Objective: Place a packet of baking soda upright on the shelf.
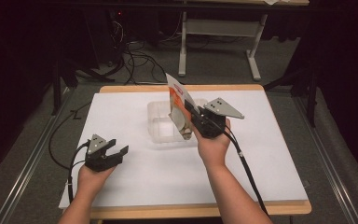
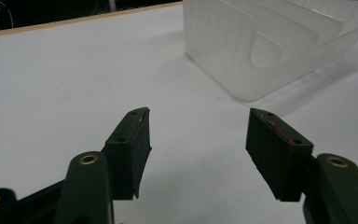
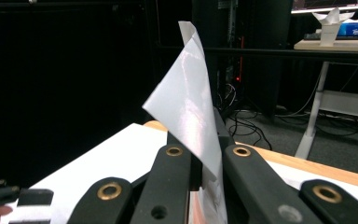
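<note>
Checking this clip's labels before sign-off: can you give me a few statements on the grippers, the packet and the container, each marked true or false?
1. The right gripper is shut on the packet. True.
2. The left gripper holds the packet. False: its jaws stand open with nothing between them.
3. The clear plastic container stands on the white table top. True.
4. The packet lies flat on the table. False: it is held up over the container.

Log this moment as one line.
left claw: open, empty, on table | right claw: shut on packet, above clear bin | packet: not yet in bin
</note>
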Available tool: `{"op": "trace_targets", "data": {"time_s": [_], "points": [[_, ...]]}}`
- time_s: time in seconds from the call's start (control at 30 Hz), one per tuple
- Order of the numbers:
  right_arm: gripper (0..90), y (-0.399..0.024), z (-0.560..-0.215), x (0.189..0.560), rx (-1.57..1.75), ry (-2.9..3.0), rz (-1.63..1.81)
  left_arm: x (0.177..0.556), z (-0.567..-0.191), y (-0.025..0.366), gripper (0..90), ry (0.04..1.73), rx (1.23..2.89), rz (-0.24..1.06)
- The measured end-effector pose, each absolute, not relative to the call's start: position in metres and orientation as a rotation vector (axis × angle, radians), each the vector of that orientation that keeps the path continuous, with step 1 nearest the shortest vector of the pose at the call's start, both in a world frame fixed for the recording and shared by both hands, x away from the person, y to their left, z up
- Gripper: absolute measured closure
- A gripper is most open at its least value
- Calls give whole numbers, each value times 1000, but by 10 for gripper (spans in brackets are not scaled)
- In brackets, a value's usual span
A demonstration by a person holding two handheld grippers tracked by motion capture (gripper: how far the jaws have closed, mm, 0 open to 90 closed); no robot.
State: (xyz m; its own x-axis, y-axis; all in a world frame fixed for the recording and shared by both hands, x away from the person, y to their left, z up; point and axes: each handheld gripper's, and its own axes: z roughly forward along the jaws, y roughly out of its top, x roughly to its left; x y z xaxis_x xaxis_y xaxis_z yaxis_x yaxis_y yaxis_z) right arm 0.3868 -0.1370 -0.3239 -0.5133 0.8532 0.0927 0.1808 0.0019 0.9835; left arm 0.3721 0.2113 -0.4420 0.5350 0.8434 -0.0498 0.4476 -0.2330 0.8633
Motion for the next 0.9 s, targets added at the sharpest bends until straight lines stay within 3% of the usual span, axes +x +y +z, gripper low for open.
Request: {"op": "trace_targets", "data": {"time_s": [0.9], "points": [[900, -92, -345, 444, 1127, 1716, 1567, 374, -442, 212, 403, 1061, 1855, 535]]}}
